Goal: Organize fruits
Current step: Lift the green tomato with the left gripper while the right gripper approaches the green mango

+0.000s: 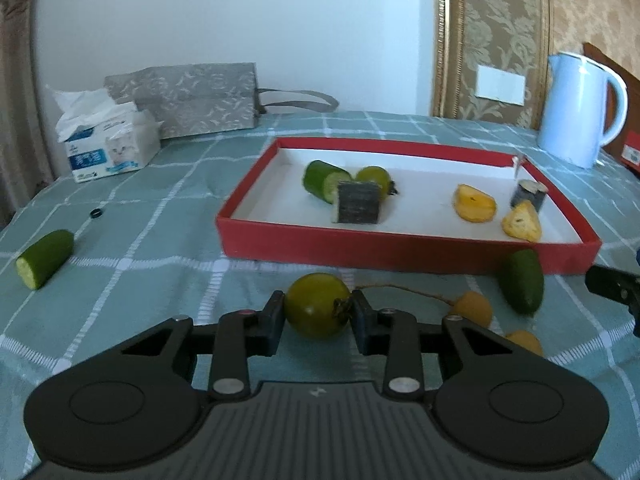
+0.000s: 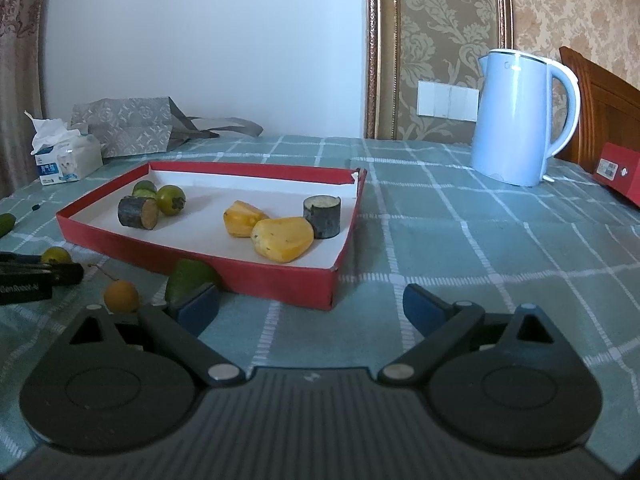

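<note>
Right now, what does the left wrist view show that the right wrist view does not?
Only the left wrist view: the left gripper shut on the green round fruit, and the small black ring on the tablecloth.

Only the right wrist view: the open right gripper with nothing between its fingers, and the second red box seen whole beside the kettle.

Both: the red tray, the two yellow pieces, the tissue pack.

Pale blue kettle (image 2: 516,120), tissue pack (image 1: 108,146), grey patterned bag (image 1: 196,98) on checked tablecloth (image 2: 460,240)
</note>
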A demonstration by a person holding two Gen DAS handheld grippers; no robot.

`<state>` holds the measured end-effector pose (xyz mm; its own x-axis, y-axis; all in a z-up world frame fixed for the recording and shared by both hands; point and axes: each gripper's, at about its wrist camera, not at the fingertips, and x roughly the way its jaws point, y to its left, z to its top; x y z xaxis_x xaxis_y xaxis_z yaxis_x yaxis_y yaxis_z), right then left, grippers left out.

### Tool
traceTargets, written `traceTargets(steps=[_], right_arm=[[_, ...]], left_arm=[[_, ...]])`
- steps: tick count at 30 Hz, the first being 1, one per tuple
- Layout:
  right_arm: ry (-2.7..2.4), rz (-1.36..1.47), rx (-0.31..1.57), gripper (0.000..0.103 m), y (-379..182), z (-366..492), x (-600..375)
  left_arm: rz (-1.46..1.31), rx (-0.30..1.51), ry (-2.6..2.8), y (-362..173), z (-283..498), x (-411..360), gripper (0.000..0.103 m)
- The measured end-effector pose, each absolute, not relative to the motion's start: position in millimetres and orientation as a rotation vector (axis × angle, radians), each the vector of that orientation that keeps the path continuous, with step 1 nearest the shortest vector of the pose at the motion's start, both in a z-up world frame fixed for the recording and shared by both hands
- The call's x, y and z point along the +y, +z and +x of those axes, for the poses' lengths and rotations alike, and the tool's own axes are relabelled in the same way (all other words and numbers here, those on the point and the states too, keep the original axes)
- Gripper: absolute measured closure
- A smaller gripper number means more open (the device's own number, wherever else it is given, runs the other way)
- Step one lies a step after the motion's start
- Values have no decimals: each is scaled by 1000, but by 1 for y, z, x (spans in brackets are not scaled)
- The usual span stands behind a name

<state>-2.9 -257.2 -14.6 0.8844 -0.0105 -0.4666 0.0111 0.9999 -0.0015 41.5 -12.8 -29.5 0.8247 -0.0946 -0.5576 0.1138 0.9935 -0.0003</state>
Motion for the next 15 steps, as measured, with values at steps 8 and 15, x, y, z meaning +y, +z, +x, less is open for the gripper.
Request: traceTargets(steps=[8, 15], right_arm=[[-2, 39, 490, 5, -15, -2, -260], [54, 93, 450, 6, -8, -10, -256]], left_arm=[[-22, 608, -72, -29, 45, 0, 70], [-43, 614, -64, -30, 46, 3, 70]])
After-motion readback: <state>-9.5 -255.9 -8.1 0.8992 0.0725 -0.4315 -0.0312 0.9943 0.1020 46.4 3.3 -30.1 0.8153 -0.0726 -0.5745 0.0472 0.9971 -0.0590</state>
